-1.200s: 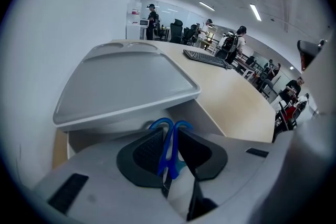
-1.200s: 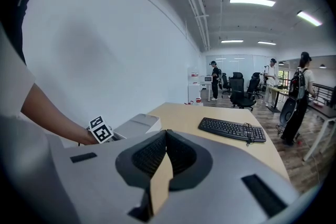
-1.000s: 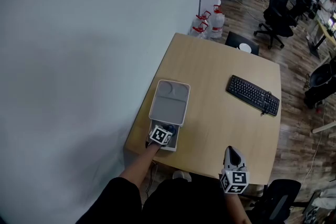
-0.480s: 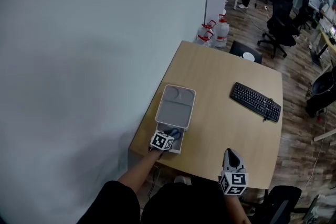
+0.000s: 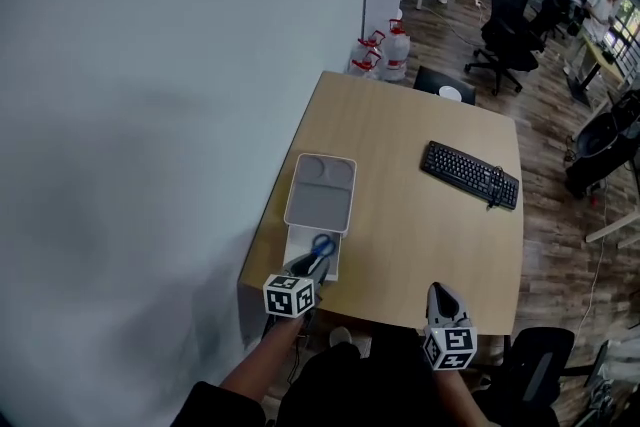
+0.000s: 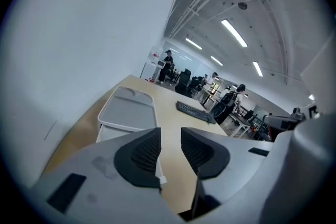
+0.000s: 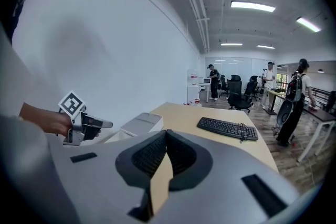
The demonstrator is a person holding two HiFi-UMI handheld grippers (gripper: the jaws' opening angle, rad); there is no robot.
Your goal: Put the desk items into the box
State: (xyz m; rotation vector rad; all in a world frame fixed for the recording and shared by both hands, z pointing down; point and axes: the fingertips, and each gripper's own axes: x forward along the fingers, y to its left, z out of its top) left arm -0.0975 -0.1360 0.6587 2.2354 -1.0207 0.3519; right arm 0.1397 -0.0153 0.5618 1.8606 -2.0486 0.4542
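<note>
A white box (image 5: 300, 252) stands at the table's near left corner, its grey lid (image 5: 320, 192) slid back over the far half. Blue-handled scissors (image 5: 322, 245) lie in the box's open near end. My left gripper (image 5: 306, 267) hangs above the box's near edge. In the left gripper view this gripper (image 6: 170, 136) is open; its jaws have just been opening and nothing is between them. My right gripper (image 5: 437, 288) hovers over the table's near edge, shut and empty (image 7: 166, 134). A black keyboard (image 5: 470, 174) lies at the far right of the table.
The wooden table (image 5: 420, 235) stands against a pale wall (image 5: 150, 115) on the left. A black chair (image 5: 445, 85) sits at its far edge, with water bottles (image 5: 385, 50) behind it. Office chairs, desks and people fill the room beyond.
My left gripper has lifted out of the box and drawn back toward me. The blue-handled scissors now show lying in the box. The right gripper has barely shifted.
</note>
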